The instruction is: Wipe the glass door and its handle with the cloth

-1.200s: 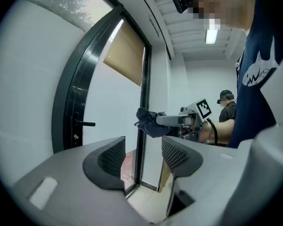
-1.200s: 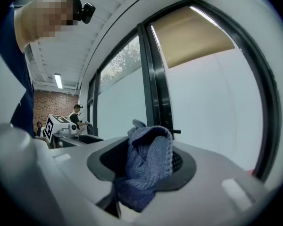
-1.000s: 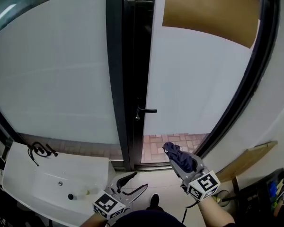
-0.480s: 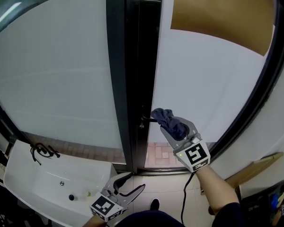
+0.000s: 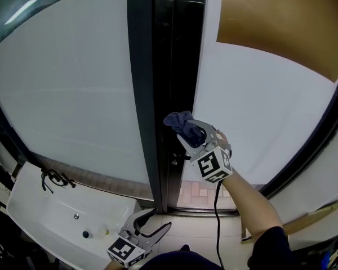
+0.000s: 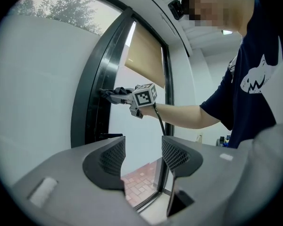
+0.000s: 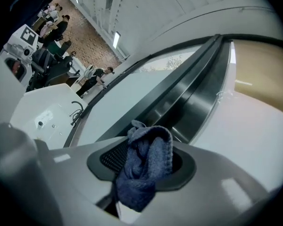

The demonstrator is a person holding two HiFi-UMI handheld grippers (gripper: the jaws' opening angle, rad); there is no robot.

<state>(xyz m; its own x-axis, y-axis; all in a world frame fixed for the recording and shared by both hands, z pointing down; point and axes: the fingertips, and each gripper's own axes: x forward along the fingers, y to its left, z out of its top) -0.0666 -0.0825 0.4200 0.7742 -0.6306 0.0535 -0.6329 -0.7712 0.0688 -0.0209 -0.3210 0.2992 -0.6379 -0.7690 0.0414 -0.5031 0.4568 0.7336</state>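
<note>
Dark blue cloth (image 5: 182, 124) bunched and pinched in the closed jaws of the right gripper (image 5: 190, 131), held up at the edge of the frosted glass door (image 5: 259, 111) beside the dark frame (image 5: 158, 83); contact with the glass unclear. Handle (image 6: 108, 135) sits lower on the door edge. Left gripper (image 5: 155, 228) low, near the white basin (image 5: 34, 201), jaws apart, nothing between them.
</note>
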